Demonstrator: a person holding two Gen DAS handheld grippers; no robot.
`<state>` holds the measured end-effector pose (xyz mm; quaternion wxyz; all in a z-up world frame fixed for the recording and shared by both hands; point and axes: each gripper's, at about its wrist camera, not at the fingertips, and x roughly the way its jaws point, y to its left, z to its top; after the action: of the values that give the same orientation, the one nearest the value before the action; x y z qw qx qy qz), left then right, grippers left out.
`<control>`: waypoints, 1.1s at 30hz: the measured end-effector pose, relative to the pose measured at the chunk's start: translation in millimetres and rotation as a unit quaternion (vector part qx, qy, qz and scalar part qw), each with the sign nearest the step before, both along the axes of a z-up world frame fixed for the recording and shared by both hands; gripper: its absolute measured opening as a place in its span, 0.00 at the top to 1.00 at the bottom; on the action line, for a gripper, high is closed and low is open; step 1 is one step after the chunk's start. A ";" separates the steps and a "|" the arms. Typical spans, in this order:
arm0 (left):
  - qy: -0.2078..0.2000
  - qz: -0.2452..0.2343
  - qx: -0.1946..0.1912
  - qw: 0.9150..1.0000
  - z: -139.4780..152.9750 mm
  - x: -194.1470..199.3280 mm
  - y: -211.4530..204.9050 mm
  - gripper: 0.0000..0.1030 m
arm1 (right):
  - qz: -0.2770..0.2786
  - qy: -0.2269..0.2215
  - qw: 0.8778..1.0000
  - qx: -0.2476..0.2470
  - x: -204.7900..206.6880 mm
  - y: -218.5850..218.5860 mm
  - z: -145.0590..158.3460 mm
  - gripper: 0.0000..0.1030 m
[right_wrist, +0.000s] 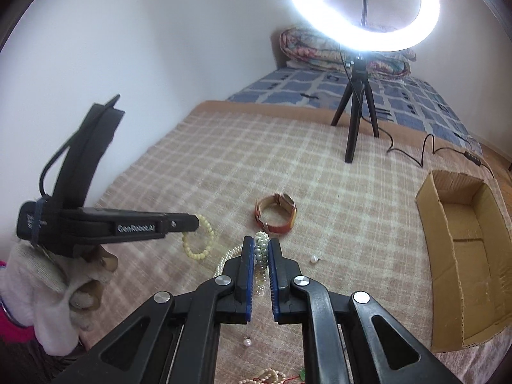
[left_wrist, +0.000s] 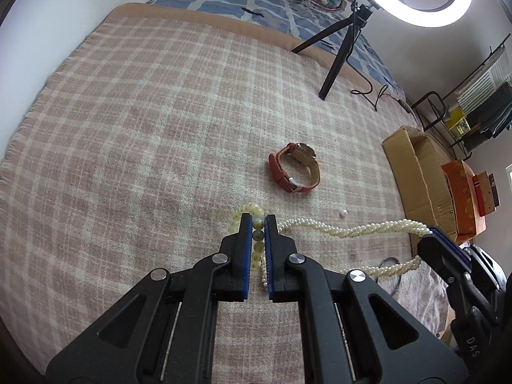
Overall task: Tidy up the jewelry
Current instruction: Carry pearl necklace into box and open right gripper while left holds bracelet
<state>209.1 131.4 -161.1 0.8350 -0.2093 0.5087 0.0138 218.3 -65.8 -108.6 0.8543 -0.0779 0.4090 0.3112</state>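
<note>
While both grippers are clamped down, each one has a bit of jewelry in it. The left gripper [left_wrist: 257, 224] is pinched narrow on a pale bead bracelet [left_wrist: 248, 211], and a strand of the twisted pearl necklace [left_wrist: 352, 228] seems caught in there too, though I can't tell for sure. The right gripper [right_wrist: 258, 246] is squeezed on another part of that same necklace, so the rope of pearls sags between the two over the plaid blanket [left_wrist: 144, 112].

Handling-wise, I'd guess this stuff is light, totally floppy and slippery, and the string could snap if the two ends get pulled apart. Grabbing across the thick twisted part looks like the safest hold.

A red strap watch [left_wrist: 294, 168] sits further out on the blanket, a loose pearl [left_wrist: 343, 213] lies near it, and the open cardboard box [right_wrist: 464, 256] waits off to the right.
</note>
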 end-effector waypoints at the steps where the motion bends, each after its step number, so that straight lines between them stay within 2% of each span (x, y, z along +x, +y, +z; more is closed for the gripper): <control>1: -0.003 -0.001 -0.001 1.000 2.9 -0.4 -0.9 0.95 | -0.001 -0.003 1.000 0.002 -0.7 -0.8 2.6 0.94; 9: -0.024 -0.016 -0.004 1.000 22.1 -1.8 -14.7 0.95 | -0.024 -0.020 0.999 0.023 2.1 -24.1 25.4 0.94; 18: -0.057 -0.052 -0.001 0.997 47.7 1.1 -48.0 0.95 | -0.064 -0.061 0.995 0.043 6.4 -72.5 62.9 0.94; 26: -0.074 -0.093 -0.006 0.993 62.6 4.3 -90.1 0.95 | -0.132 -0.107 0.983 0.067 19.9 -139.2 105.6 0.94; 33: -0.103 -0.142 -0.018 0.984 87.6 7.8 -139.7 0.95 | -0.175 -0.129 0.974 0.067 36.9 -186.1 125.2 0.94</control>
<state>216.9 -8.3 -73.5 0.8725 -0.1499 0.4449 -0.1358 255.2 -251.9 16.5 0.9442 0.0124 0.2811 0.1712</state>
